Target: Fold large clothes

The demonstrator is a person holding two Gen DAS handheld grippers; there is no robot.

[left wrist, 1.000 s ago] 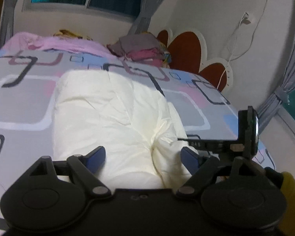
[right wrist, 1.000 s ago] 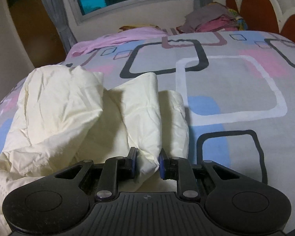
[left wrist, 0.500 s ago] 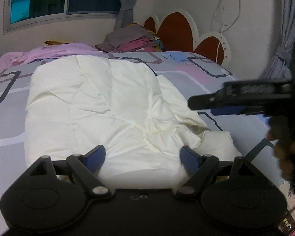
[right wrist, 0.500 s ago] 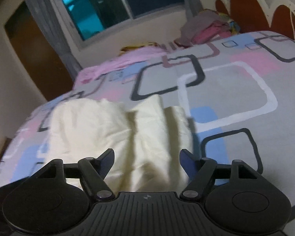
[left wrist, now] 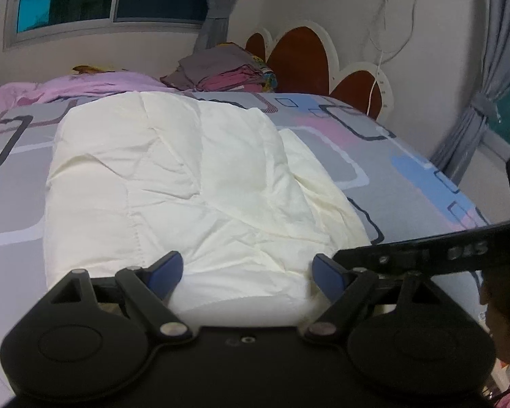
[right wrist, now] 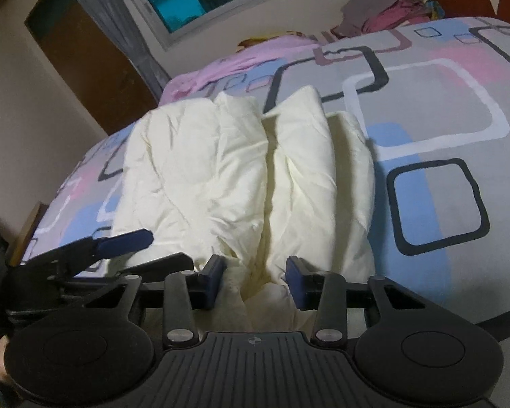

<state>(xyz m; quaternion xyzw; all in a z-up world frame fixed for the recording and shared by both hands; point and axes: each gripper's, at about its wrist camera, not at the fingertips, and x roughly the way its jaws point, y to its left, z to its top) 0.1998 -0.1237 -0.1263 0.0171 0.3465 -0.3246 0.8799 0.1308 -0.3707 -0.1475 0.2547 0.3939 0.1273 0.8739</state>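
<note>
Cream quilt (left wrist: 187,183): I see it folded into a thick bundle on the patterned bedsheet (left wrist: 384,156), lying lengthwise away from me near the bed's front edge.
Left gripper (left wrist: 246,270): my jaws stand wide apart, and the quilt's near rounded end sits between and just beyond the blue pads; neither pad is pressing the fabric that I can make out.
Right gripper (right wrist: 255,278): my jaws are closing, part-way in, with a bunched ridge of quilt between them; the pads look just short of the fabric on both sides.
Quilt in right view (right wrist: 248,176): folded in long soft pleats running away from the jaws toward the window.
Neighbouring tool: the left gripper (right wrist: 125,241) shows at the lower left of my right view, beside the quilt's edge.
Far corner: stacked clothes (left wrist: 221,71) by the headboard (left wrist: 299,54), well apart from the quilt.
</note>
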